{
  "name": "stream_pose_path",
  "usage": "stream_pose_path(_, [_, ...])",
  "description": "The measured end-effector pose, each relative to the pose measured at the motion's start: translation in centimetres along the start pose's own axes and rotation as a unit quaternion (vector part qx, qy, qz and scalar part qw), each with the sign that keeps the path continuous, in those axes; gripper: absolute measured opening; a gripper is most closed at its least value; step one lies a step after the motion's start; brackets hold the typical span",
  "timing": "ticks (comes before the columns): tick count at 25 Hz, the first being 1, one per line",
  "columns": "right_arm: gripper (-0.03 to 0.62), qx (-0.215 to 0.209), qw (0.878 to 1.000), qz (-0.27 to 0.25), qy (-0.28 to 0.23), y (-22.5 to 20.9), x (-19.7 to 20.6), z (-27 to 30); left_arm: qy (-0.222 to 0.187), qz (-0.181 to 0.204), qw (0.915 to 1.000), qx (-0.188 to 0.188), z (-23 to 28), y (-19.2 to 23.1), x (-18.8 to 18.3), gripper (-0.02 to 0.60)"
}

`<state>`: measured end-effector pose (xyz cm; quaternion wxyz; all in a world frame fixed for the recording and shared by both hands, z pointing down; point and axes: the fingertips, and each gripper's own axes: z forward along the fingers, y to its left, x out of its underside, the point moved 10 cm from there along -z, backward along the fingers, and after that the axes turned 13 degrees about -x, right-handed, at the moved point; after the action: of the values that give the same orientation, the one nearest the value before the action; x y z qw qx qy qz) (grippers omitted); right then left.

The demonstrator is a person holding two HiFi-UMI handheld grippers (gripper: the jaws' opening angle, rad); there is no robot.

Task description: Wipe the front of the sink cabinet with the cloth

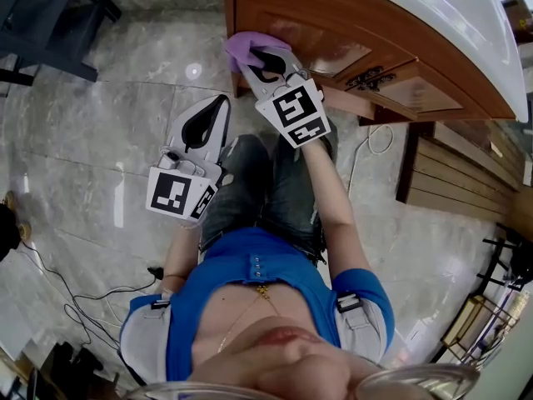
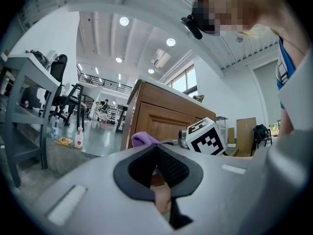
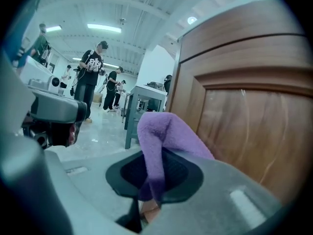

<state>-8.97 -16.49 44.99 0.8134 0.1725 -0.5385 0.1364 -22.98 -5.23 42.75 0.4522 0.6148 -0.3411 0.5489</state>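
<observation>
On the pale tiled floor [image 1: 108, 107] at the left of the head view, the left gripper [image 1: 220, 103] hangs idle just off the person's knee. It points up-frame toward the furniture but sits well apart from it. Its own view shows the left gripper [image 2: 156, 153] with its dark pads pressed together and nothing between them. It looks parked out of the way because this job needs only one tool.

At centre frame, the right gripper [image 1: 260, 61] reaches forward at arm's length, and its marker cube [image 1: 293, 111] is turned up toward the head camera. Its jaws pinch a purple cloth [image 1: 250, 44], with one fold clamped between the pads and the rest bunched ahead of the tips. That loose wad is probably what makes the grip work, since soft fabric and not hard plastic meets the wood. In the right gripper view, the cloth [image 3: 164, 131] rises out of the right gripper [image 3: 155, 170] just beside the door panel. Whether it actually presses on the wood cannot be told from that view.

To the right, the sink cabinet [image 1: 333, 23] fills the upper right of the head view, and the cloth sits at its left edge, near the corner. The person is low on the floor, apparently to bring the front panels within reach. The wiping looks early or mid-stroke, as the broad varnished door [image 3: 249, 116] and the drawer with its dark handle [image 1: 371, 77] further right lie beyond the cloth. The white countertop [image 1: 450, 23] curves over everything at far right.
</observation>
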Motion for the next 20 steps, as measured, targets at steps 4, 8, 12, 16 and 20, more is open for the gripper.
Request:
stream_pose_path(4, [0.055, 0.003, 1.000, 0.001, -0.008, 0.0, 0.1, 0.1, 0.002, 0.000, 1.0000, -0.003, 0.0, 0.3, 0.1, 0.000])
stream_pose_path(8, [0.055, 0.007, 1.000, -0.002, -0.020, 0.1, 0.5, 0.1, 0.001, 0.002, 1.0000, -0.005, -0.1, 0.2, 0.1, 0.000])
stream_pose_path(12, [0.055, 0.012, 1.000, -0.004, -0.025, 0.4, 1.3, 0.4, 0.000, 0.005, 0.9999, -0.009, -0.2, 0.1, 0.0, 0.000])
stream_pose_path(16, [0.055, 0.009, 1.000, 0.000, -0.023, 0.4, 1.9, 0.8, 0.003, 0.006, 0.9999, -0.013, -0.3, 0.2, 0.1, 0.000])
stream_pose_path(20, [0.055, 0.005, 1.000, 0.007, -0.013, 0.5, 2.9, 1.3, 0.004, 0.004, 0.9999, -0.015, -0.3, 0.3, 0.1, 0.000])
